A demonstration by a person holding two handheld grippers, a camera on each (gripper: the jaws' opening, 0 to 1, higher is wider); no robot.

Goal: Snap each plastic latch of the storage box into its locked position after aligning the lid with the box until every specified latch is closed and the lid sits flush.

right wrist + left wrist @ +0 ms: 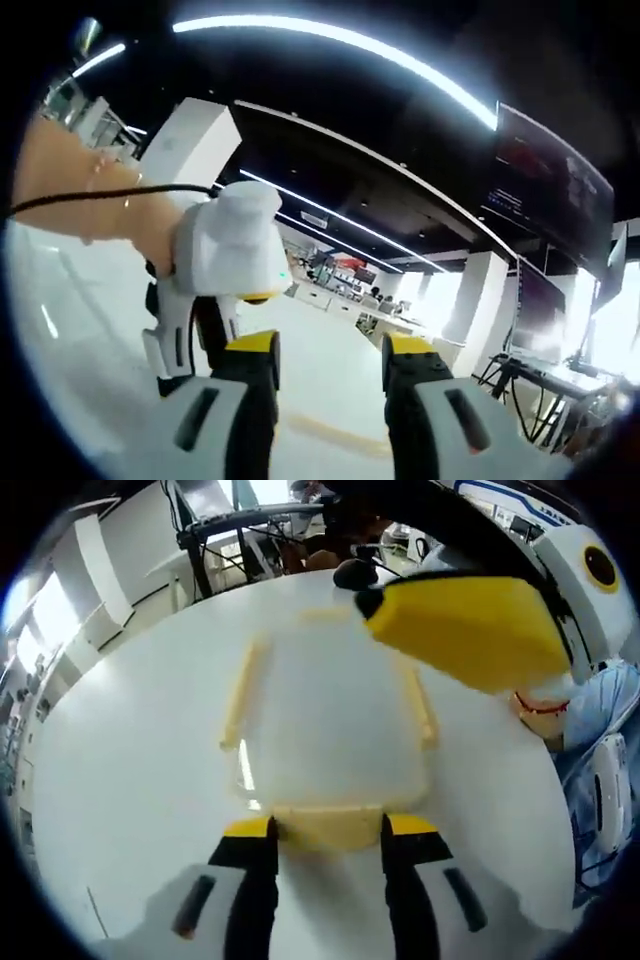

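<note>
You are working over a white table, and in the left gripper view the storage box is sitting near its middle, a pale translucent tub with its lid on and yellowish latches along its edges. Starting at the left, the long side latch is lying against the box wall; whether it is locked is too washed out to tell. Moving to the centre, your left gripper is reaching the near end of the box, its jaws standing open on either side of the near latch, their yellow tips just touching or almost touching it. To do this step well, keep the gripper square to that end, check that the lid edge is sitting level above the latch, then press the flap evenly toward the wall rather than from one corner. Further right, the opposite side latch is partly covered by your right gripper, which is hanging above the far right corner of the box. In the right gripper view, the right gripper is pointing out across the room with jaws apart and holding nothing; bring it down to steady the lid.
</note>
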